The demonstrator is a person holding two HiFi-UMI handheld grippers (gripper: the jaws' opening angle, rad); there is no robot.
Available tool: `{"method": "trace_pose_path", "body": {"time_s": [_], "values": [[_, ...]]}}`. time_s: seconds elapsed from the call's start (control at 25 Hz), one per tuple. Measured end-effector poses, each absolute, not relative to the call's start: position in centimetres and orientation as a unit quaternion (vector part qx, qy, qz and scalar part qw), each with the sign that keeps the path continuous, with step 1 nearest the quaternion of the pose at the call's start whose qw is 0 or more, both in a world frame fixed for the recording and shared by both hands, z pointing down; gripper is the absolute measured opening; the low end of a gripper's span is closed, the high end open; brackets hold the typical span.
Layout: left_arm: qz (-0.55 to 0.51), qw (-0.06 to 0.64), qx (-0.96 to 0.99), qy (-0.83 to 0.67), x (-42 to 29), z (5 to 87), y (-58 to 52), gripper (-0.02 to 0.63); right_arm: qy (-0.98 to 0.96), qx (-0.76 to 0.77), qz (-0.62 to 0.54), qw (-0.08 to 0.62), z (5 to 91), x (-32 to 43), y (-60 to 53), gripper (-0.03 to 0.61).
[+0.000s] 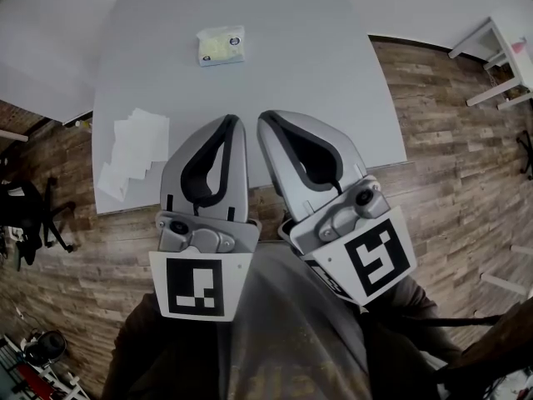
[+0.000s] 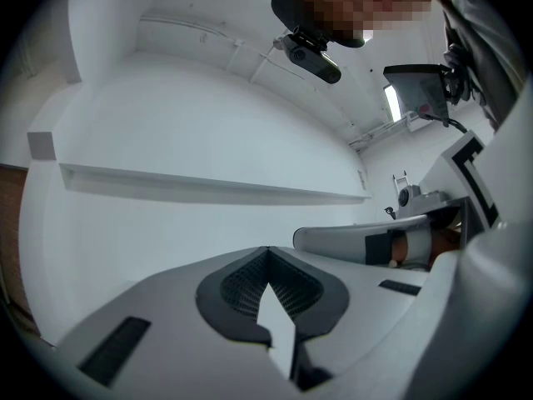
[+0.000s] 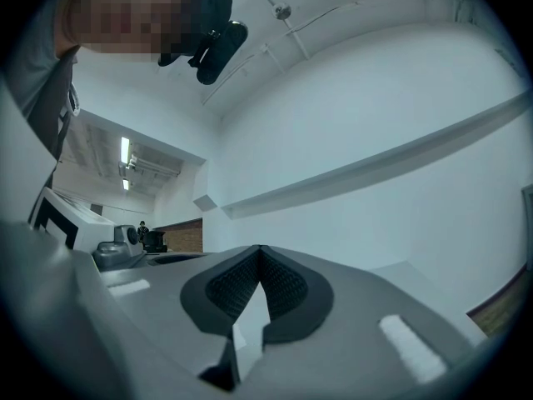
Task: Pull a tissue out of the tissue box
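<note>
We record one pale grey table (image 1: pixel 291 82), its top plain and matte, standing on a wood-plank floor (image 1: pixel 450 140) that shows at the left, right and near sides. On the table we count two lots. First, a tissue box (image 1: pixel 221 46), small and light-coloured, at the far middle of the top, standing alone. Second, white tissue sheets (image 1: pixel 133 152), several, loose and overlapping, in an untidy spread at the near left, reaching the left near edge. We find the box and the sheets well apart, with bare tabletop between them.
</note>
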State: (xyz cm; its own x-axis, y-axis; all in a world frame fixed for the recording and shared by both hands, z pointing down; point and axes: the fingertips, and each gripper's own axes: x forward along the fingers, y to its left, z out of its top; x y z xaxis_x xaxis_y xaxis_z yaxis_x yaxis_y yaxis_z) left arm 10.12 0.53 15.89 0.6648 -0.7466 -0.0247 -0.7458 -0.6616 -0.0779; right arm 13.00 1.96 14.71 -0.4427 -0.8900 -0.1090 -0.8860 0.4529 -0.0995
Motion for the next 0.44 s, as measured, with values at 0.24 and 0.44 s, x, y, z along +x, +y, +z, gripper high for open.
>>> {"method": "trace_pose_path", "body": {"time_s": [0.24,0.44], "values": [[-0.003,0.040,-0.912,0.409,10.31,15.81,0.57,-0.002,0.849,-0.524,-0.010,0.070,14.64,13.17,1.99,0.000],[0.000,0.040,-0.912,0.408,10.57,15.81,0.78,-0.002,0.848,-0.525,-0.010,0.071,14.70,13.44,2.13,0.000]]}}
